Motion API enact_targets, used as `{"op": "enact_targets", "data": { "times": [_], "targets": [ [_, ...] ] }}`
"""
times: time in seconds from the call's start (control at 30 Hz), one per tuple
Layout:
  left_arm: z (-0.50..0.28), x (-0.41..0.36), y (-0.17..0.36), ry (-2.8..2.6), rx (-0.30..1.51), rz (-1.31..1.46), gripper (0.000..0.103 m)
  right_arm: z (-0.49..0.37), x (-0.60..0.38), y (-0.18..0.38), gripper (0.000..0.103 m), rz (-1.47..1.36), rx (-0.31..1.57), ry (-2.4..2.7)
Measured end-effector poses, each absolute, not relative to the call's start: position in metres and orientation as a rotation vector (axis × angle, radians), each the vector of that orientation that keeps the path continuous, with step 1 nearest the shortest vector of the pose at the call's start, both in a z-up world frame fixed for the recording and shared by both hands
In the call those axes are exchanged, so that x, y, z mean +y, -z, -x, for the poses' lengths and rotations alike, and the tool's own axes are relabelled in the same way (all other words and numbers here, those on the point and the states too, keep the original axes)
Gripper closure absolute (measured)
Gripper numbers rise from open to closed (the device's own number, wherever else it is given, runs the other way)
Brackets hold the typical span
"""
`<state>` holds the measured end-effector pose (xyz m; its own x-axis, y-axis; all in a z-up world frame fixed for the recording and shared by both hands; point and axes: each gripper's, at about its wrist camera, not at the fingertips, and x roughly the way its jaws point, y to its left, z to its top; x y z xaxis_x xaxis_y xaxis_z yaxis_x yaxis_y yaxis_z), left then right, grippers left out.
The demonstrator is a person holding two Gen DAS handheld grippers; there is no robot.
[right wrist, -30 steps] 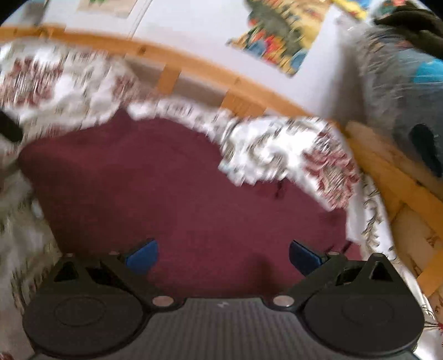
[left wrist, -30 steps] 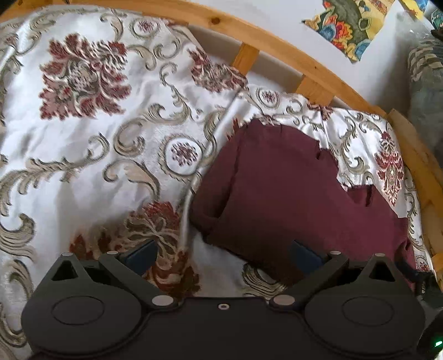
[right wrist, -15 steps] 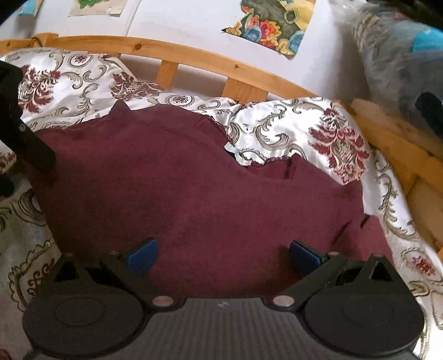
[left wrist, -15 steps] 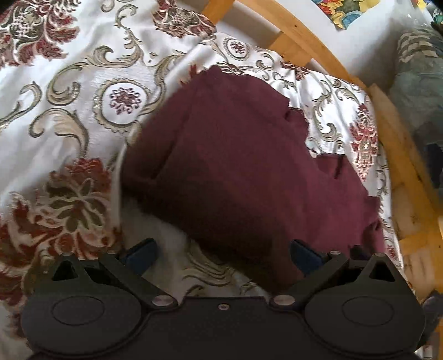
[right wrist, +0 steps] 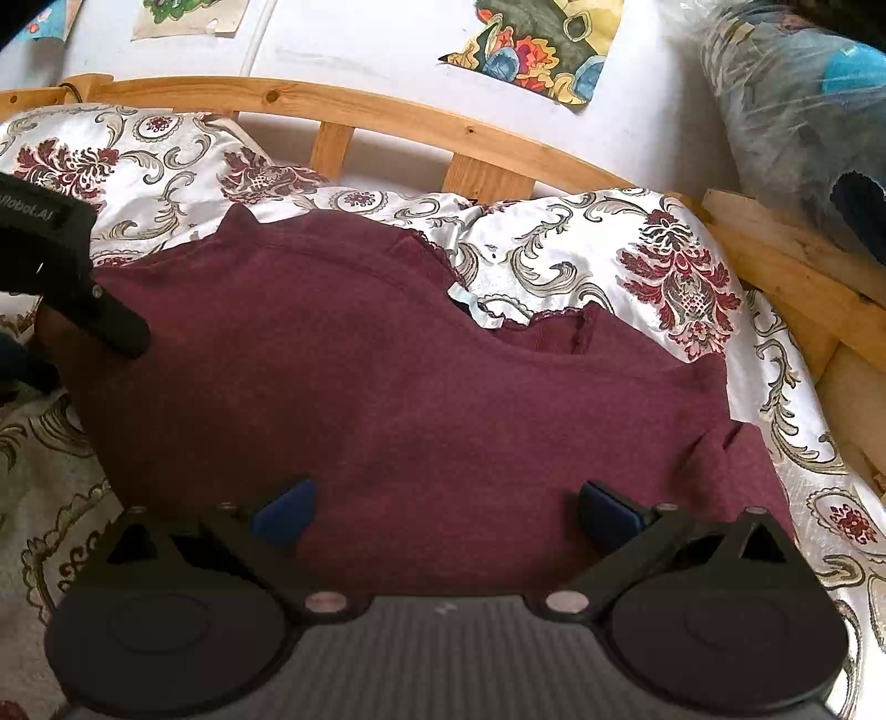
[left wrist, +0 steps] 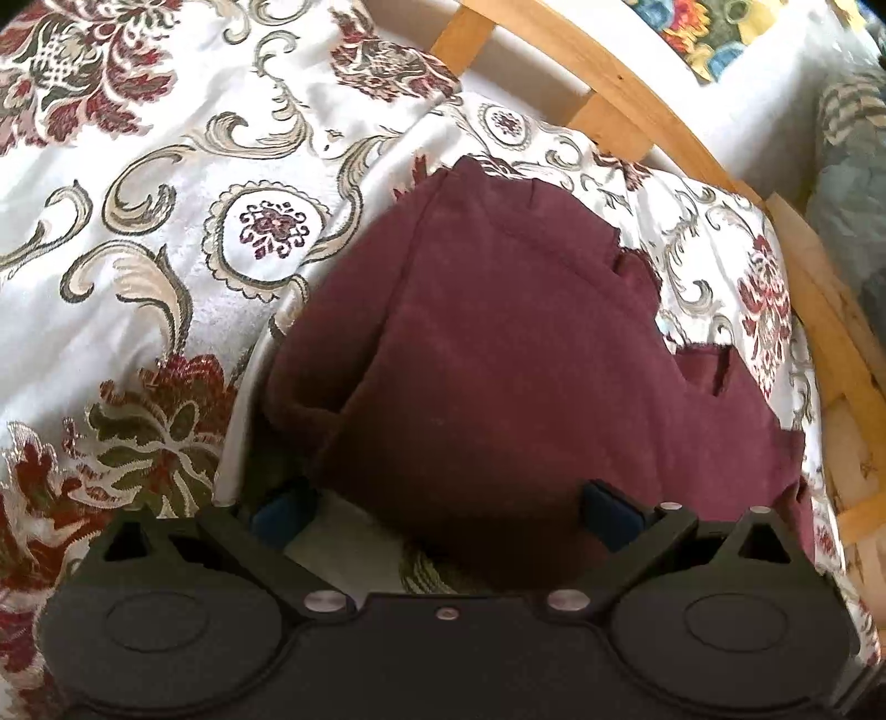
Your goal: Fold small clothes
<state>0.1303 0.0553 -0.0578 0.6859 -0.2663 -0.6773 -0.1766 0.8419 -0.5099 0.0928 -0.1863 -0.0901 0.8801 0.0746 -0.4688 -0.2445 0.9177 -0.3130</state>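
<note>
A maroon top (right wrist: 387, 376) is spread flat on a floral bedspread (right wrist: 554, 249), its long axis running left to right across the right wrist view. Its scalloped neckline (right wrist: 498, 315), with a pale label just inside, is turned toward the wooden bed rail (right wrist: 387, 119) at the far side, and the hem lies on the near side. The right gripper (right wrist: 443, 512) is held directly over the near part of the top, its blue-tipped fingers (right wrist: 282, 509) spread wide with nothing between them. The left gripper (left wrist: 443, 507) is placed at the top's left near corner, where the fabric edge is rolled into a thick fold (left wrist: 310, 410); its fingers are also wide apart and empty. In the right wrist view the left gripper's body is seen at the top's left edge. A colourful picture (right wrist: 531, 44) is fixed on the white wall behind the rail.
</note>
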Motion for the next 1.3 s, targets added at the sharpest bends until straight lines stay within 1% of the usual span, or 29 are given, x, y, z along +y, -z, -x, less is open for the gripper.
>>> {"op": "enact_targets", "data": {
  "times": [0.2, 0.23, 0.27, 0.43, 0.5, 0.57, 0.63, 0.67, 0.77, 0.9, 0.97, 1.03, 1.17, 1.3],
  "targets": [
    [-0.135, 0.057, 0.063, 0.009, 0.791, 0.637, 0.001, -0.093, -0.186, 0.09, 0.0, 0.377, 0.468, -0.169],
    [-0.135, 0.057, 0.061, -0.001, 0.794, 0.641, 0.003, -0.093, -0.186, 0.09, 0.0, 0.378, 0.467, -0.169],
    [-0.134, 0.057, 0.06, -0.023, 0.79, 0.651, 0.011, -0.093, -0.186, 0.09, 0.0, 0.379, 0.467, -0.169],
    [-0.127, 0.064, 0.059, -0.129, 0.745, 0.705, 0.031, -0.093, -0.186, 0.09, 0.0, 0.378, 0.467, -0.169],
    [-0.128, 0.065, 0.059, -0.134, 0.745, 0.701, 0.036, -0.093, -0.186, 0.09, 0.0, 0.38, 0.467, -0.168],
    [-0.128, 0.065, 0.058, -0.144, 0.749, 0.701, 0.046, -0.093, -0.186, 0.09, 0.0, 0.382, 0.467, -0.168],
    [-0.127, 0.065, 0.056, -0.164, 0.75, 0.706, 0.053, -0.093, -0.186, 0.09, 0.0, 0.383, 0.466, -0.167],
    [-0.127, 0.065, 0.054, -0.172, 0.753, 0.706, 0.055, -0.093, -0.186, 0.09, 0.0, 0.384, 0.468, -0.167],
    [-0.124, 0.057, 0.044, -0.196, 0.749, 0.672, 0.059, -0.093, -0.188, 0.081, 0.0, 0.364, 0.475, -0.164],
    [-0.125, 0.042, 0.031, -0.206, 0.748, 0.575, 0.066, -0.091, -0.199, 0.064, 0.0, 0.331, 0.422, -0.121],
    [-0.124, 0.037, 0.024, -0.199, 0.73, 0.539, 0.075, -0.095, -0.206, 0.06, 0.0, 0.314, 0.431, -0.102],
    [-0.123, 0.029, 0.016, -0.201, 0.697, 0.474, 0.08, -0.099, -0.213, 0.06, 0.0, 0.295, 0.445, -0.086],
    [-0.123, 0.001, -0.005, -0.159, 0.609, 0.302, 0.083, -0.103, -0.226, 0.056, 0.0, 0.255, 0.448, -0.049],
    [-0.132, -0.03, -0.031, -0.039, 0.56, 0.158, 0.084, -0.107, -0.248, 0.042, 0.0, 0.222, 0.389, -0.001]
  ]
}}
